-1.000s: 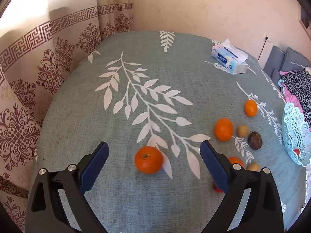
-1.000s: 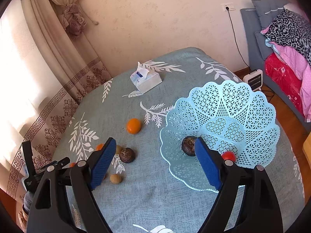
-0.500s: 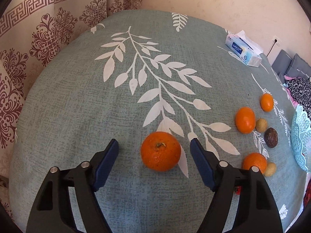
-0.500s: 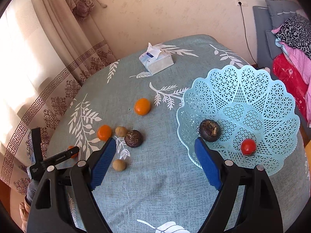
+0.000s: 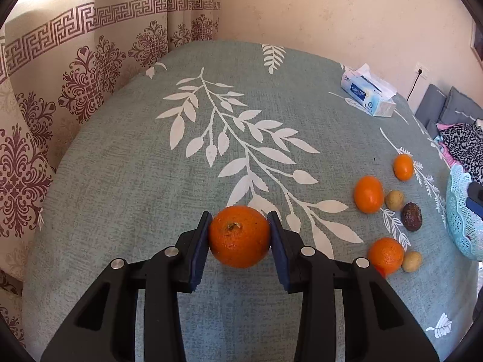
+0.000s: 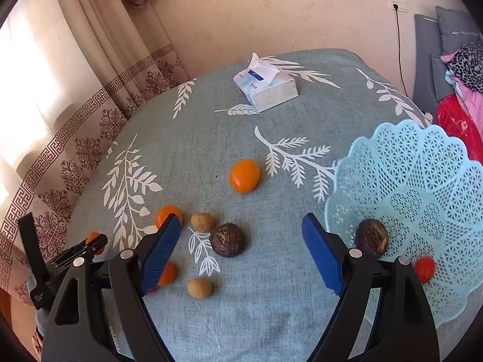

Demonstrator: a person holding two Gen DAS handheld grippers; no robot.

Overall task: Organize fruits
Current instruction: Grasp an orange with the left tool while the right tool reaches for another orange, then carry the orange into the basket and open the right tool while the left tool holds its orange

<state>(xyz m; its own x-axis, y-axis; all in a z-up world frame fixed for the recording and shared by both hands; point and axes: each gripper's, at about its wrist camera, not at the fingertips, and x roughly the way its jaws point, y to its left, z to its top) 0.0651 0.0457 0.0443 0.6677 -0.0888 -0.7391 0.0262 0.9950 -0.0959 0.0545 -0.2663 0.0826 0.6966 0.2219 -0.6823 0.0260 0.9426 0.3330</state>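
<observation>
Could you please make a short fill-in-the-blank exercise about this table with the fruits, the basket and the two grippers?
1. The left gripper is closing its jaws on an ____.
2. The light blue basket holds one dark brown fruit and one ____ fruit.
3. Nothing lies between the jaws of the ____ gripper.
4. At the far side of the table lies a pack of ____.

Missing words: orange; red; right; tissues

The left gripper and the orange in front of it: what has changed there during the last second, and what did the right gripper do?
The left gripper came up to the orange and is closing its jaws on it; the pads now touch both sides. The right gripper, open and empty throughout, swung from the blue basket toward the loose fruits, now framing a dark brown fruit. The tissue pack and the other fruits stayed put.
</observation>
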